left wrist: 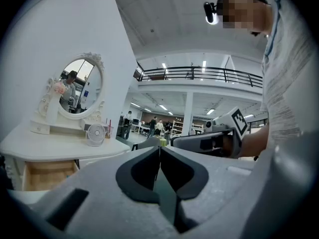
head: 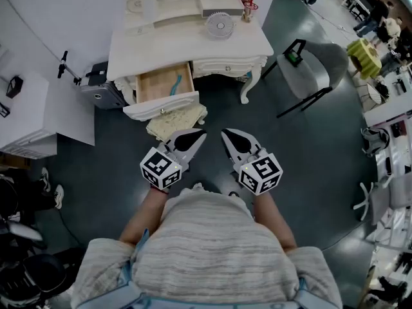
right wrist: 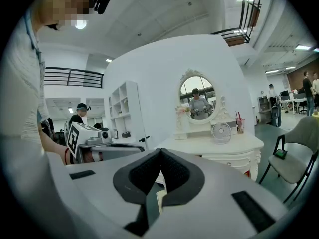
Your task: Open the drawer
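Observation:
The white dressing table [head: 193,44] stands ahead of me. Its left drawer [head: 164,85] is pulled out, showing a wooden inside with a teal item in it; the white drawer front [head: 161,105] faces me. The same drawer [left wrist: 50,174] shows at lower left in the left gripper view. My left gripper [head: 196,136] and right gripper [head: 228,136] hang side by side in front of my body, short of the drawer and touching nothing. The left gripper [left wrist: 159,149] is shut with nothing held, and so is the right gripper [right wrist: 160,151]. The right drawer [right wrist: 234,158] stays closed.
A cushioned stool [head: 175,122] stands just below the open drawer. On the tabletop are a small fan [head: 220,24], a cup of pens [head: 247,8] and an oval mirror [right wrist: 195,102]. A grey chair [head: 315,69] stands to the right, a grey box [head: 103,94] to the left.

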The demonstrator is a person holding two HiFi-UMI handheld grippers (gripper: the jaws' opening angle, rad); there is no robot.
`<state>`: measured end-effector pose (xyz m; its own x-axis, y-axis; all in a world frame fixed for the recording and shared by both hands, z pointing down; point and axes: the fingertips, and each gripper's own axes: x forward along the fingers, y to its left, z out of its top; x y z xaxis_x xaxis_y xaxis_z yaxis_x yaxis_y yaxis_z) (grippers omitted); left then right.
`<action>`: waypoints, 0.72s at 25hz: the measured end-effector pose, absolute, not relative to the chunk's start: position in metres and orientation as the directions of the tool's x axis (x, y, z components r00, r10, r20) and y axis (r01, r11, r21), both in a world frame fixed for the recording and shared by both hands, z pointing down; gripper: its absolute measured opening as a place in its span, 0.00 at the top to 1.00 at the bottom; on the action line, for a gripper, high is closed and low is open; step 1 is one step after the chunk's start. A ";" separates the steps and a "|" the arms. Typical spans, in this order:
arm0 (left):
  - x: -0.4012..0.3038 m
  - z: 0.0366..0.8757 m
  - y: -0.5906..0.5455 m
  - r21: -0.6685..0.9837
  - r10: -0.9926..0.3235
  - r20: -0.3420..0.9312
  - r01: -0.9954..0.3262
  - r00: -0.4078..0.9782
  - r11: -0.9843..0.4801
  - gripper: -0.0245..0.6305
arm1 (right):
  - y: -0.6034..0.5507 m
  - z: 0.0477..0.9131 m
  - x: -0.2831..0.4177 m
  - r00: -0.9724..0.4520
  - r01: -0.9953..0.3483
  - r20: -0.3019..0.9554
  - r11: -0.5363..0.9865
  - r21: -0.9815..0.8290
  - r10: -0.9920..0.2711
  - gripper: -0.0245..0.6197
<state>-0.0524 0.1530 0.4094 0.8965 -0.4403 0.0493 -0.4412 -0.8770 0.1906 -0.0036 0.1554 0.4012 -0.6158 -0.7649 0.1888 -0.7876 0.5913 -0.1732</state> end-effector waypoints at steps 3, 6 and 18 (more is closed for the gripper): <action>-0.054 0.409 0.153 0.191 -0.439 0.049 -0.440 0.897 -0.878 0.94 | 0.154 0.402 -0.005 -0.615 -0.788 0.191 0.590 -0.174 -0.765 0.95; -0.056 0.409 0.151 0.193 -0.441 0.047 -0.441 0.896 -0.877 0.94 | 0.153 0.402 -0.006 -0.617 -0.787 0.195 0.593 -0.172 -0.762 0.95; -0.072 0.408 0.145 0.191 -0.453 0.032 -0.450 0.891 -0.872 0.94 | 0.148 0.398 -0.020 -0.644 -0.764 0.170 0.612 -0.205 -0.746 0.95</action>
